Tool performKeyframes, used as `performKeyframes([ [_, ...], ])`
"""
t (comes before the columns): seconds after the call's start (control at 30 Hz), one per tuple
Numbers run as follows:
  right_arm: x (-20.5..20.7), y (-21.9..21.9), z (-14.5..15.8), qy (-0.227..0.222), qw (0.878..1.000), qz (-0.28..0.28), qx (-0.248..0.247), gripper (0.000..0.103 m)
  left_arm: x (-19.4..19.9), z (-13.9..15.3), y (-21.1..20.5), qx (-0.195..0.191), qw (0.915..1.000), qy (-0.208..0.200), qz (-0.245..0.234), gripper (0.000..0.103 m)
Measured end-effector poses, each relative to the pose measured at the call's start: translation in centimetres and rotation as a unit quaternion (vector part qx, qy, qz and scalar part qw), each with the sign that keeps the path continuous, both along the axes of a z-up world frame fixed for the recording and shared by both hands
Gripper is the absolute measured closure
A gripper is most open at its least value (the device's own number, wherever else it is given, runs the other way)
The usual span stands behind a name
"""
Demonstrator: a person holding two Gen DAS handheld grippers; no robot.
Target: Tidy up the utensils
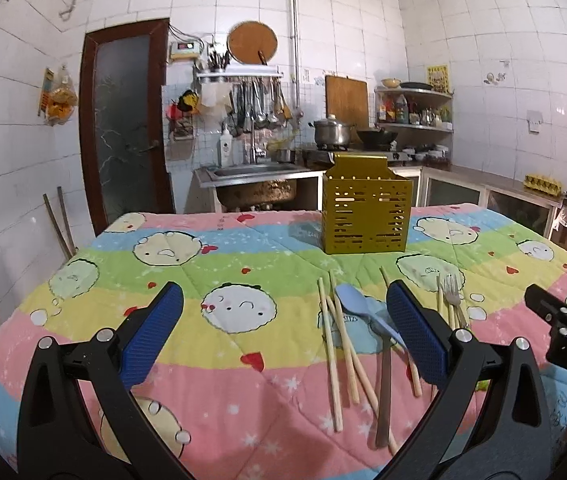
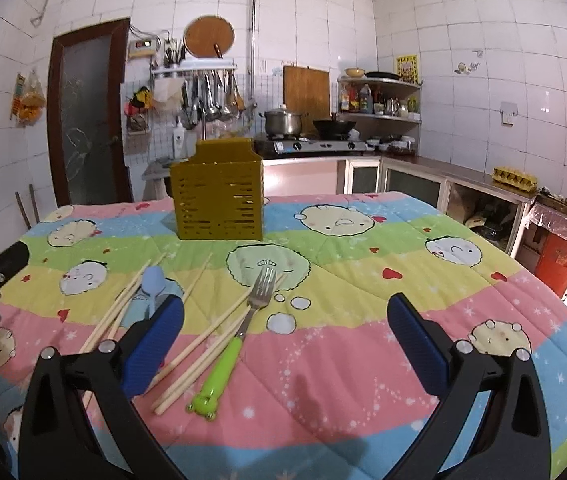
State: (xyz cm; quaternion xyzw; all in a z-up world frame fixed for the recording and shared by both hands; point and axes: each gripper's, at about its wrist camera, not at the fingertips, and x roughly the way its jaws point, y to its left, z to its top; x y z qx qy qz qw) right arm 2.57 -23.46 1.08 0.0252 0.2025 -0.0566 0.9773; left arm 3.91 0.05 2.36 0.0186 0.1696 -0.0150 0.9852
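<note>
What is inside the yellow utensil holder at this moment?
Nothing rises above the rim of the yellow utensil holder, and light shows through its slots. Its perforated walls hide the bottom, so emptiness is unconfirmed.

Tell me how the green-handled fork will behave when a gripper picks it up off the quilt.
The fork lies flat on the soft quilt, so fingertips would probably press into the fabric to get under it. Its metal head and thick green plastic handle suggest it is stiff but unevenly balanced. The glossy handle may slip, and chopsticks right alongside could get nudged.

white tiled walls (image 1: 483,60), brown door (image 1: 123,120), steel sink (image 1: 251,170).
</note>
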Motion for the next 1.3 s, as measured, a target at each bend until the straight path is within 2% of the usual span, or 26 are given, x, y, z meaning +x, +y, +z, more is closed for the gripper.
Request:
performKeyframes([
  [0.17, 3.3, -0.3, 0.4, 0.041, 0.999, -0.005, -0.002, 0.004, 3.7, 0.6, 0.1, -0.013, 0.9982, 0.057, -0.016, 0.005],
  [0.37, 7.4, -0.7, -0.2, 0.095, 0.995, -0.006, 0.013, 0.005, 8.6, 1.3, -0.4, -0.006, 0.9959, 0.086, -0.030, 0.005],
  [0.57, 11.5, -0.5, -1.6, 0.141, 0.990, -0.016, 0.011, 0.005, 14.2, 0.1, -0.8, -0.021, 0.9877, 0.151, -0.036, 0.005],
  [0.73, 14.7, -0.8, -2.2, 0.180, 0.983, -0.022, 0.023, 0.014, 17.4, -0.7, -1.2, -0.021, 0.9828, 0.180, -0.038, 0.005],
  [0.9, 16.5, -0.8, -2.6, 0.192, 0.981, -0.029, 0.032, 0.014, 19.5, -1.4, -1.7, -0.014, 0.9800, 0.196, -0.031, 0.005],
  [1.03, 17.0, -0.7, -3.8, 0.196, 0.979, -0.033, 0.039, 0.017, 20.9, -3.3, -1.3, -0.014, 0.9748, 0.221, -0.027, 0.005],
  [1.2, 17.2, -1.0, -4.7, 0.197, 0.979, -0.042, 0.037, 0.017, 22.3, -5.8, -0.9, -0.026, 0.9658, 0.256, -0.028, 0.013],
  [1.3, 17.3, -1.1, -5.2, 0.203, 0.978, -0.039, 0.040, 0.017, 22.8, -6.6, -1.1, -0.015, 0.9642, 0.263, -0.028, 0.017],
])
